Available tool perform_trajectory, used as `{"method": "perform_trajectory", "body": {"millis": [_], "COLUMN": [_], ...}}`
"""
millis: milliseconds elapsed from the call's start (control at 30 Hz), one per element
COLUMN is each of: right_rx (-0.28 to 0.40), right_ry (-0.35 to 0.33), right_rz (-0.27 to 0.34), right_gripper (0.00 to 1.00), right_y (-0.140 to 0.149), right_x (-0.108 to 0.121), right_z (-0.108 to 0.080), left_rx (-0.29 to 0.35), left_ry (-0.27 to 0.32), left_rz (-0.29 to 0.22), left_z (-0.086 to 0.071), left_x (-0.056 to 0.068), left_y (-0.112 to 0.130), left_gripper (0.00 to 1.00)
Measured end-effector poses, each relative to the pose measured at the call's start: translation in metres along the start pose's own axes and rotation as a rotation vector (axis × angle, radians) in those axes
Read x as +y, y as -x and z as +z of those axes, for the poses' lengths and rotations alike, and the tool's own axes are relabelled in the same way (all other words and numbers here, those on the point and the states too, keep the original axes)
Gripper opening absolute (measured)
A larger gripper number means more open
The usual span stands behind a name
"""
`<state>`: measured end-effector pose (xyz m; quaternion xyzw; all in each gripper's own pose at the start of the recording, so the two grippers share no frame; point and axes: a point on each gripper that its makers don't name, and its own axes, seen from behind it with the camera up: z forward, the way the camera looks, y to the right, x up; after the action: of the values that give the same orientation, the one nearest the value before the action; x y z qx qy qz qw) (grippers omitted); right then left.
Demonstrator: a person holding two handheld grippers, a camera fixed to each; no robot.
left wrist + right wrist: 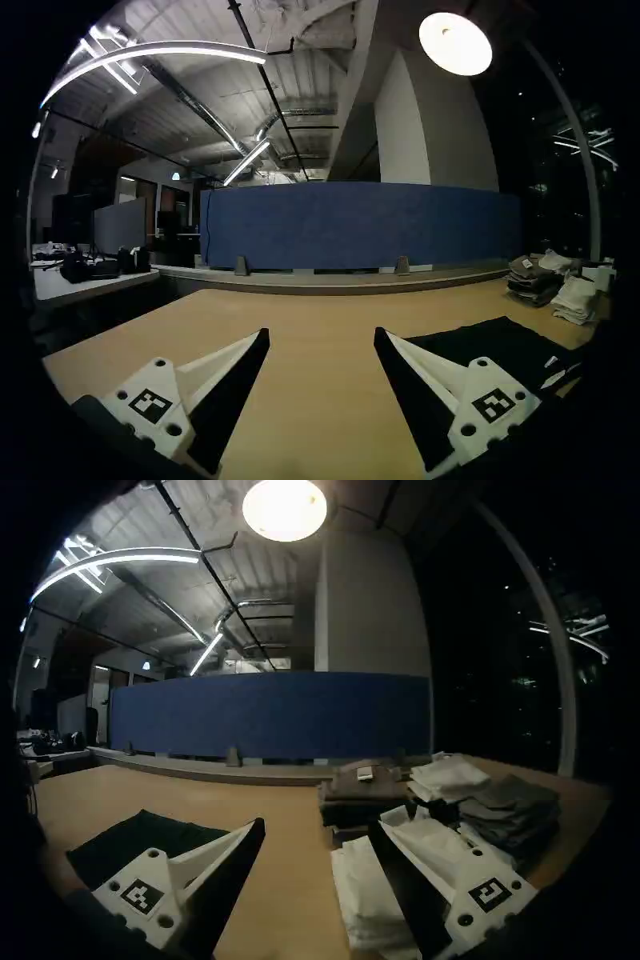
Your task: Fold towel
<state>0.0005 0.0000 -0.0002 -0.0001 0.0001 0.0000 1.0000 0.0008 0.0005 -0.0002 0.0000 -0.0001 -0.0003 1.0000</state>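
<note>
A dark, almost black towel (500, 344) lies flat on the wooden table (320, 320), to the right of my left gripper (322, 340), partly behind its right finger (432, 392). The left gripper is open with bare tabletop between its fingers. In the right gripper view the same dark towel (148, 836) lies at the lower left, behind the left finger (192, 880). My right gripper (316, 832) is open with nothing between its fingers, hovering beside a folded white towel (364, 896).
Stacks of folded towels, brown-grey (360, 796), white (448, 778) and grey (512, 804), sit on the table's right side (552, 284). A blue partition (352, 224) runs along the table's far edge. Another desk with dark gear (96, 268) stands at the left.
</note>
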Motion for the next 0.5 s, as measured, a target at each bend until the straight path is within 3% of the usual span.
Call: {"method": "perform_trajectory", "body": {"millis": [267, 500], "right_rx": [-0.028, -0.004], "right_ry": [0.029, 0.014], "right_rz": [-0.009, 0.014], "right_gripper": [1.0, 1.0], "right_y": [-0.008, -0.071], "right_x": [0.007, 0.002], "right_z": [-0.003, -0.008], "left_rx": [-0.012, 0.032], "left_ry": [-0.01, -0.018], "left_rz": [-0.009, -0.004], "left_z": [-0.002, -0.002], "left_x": [0.002, -0.002], "left_y": [-0.008, -0.078], "left_gripper": [0.97, 0.97]}}
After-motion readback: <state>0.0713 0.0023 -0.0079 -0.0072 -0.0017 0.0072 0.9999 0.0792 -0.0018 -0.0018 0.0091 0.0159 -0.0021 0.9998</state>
